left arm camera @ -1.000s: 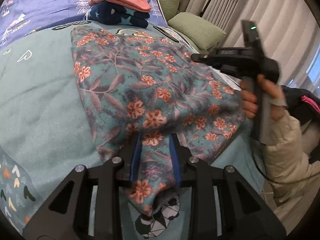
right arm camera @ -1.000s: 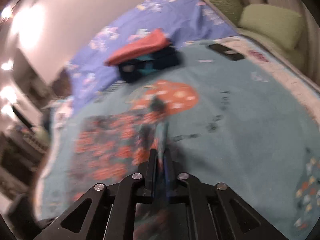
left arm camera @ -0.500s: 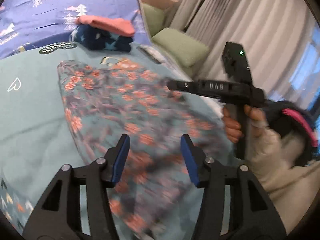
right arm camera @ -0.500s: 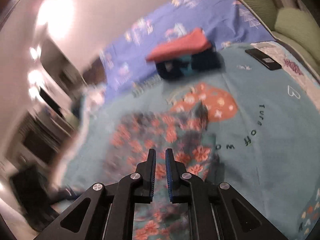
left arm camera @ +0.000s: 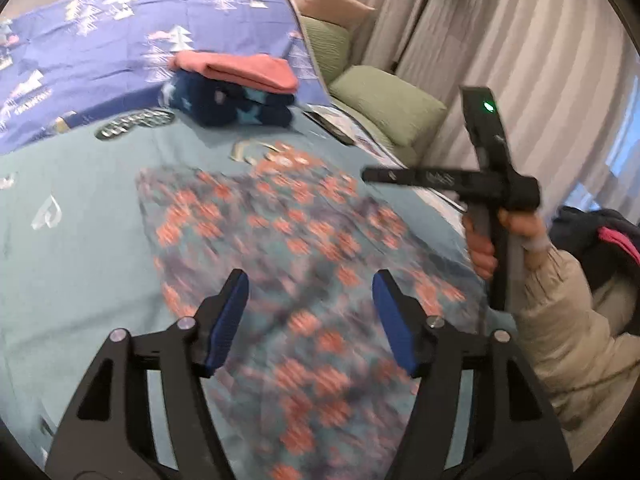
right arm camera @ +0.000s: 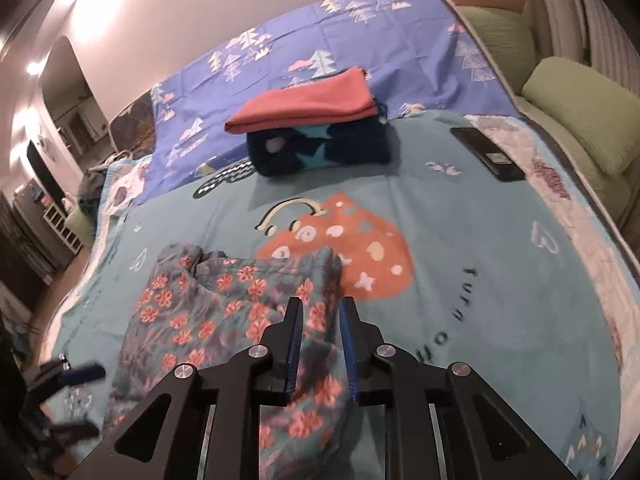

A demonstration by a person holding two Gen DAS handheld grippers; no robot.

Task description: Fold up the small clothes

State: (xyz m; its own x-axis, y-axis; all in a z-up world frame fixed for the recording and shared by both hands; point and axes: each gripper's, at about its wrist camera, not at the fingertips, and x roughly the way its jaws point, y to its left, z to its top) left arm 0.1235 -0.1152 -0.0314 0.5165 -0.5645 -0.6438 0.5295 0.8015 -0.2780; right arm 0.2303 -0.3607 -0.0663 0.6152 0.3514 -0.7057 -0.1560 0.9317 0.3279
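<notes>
The floral garment [left arm camera: 304, 264] lay spread flat on the teal blanket [left arm camera: 72, 264] covering the bed, its near end running under both grippers. The left gripper [left arm camera: 310, 320] hovered above the cloth with its blue pads wide apart, holding nothing. The right gripper [right arm camera: 321, 344] had its pads parted by a narrow gap, with the garment [right arm camera: 224, 320] lying below them; whether they touched the fabric could not be told. In the left wrist view the right gripper [left arm camera: 370, 176] appeared out to the right, gripped by a hand [left arm camera: 504, 240] in a beige sleeve. Farther up the bed sat a stack of folded clothes [right arm camera: 316, 132], coral on top of dark blue, and a black phone [right arm camera: 486, 154] lay well apart to its right, near green pillows [right arm camera: 580, 120]
</notes>
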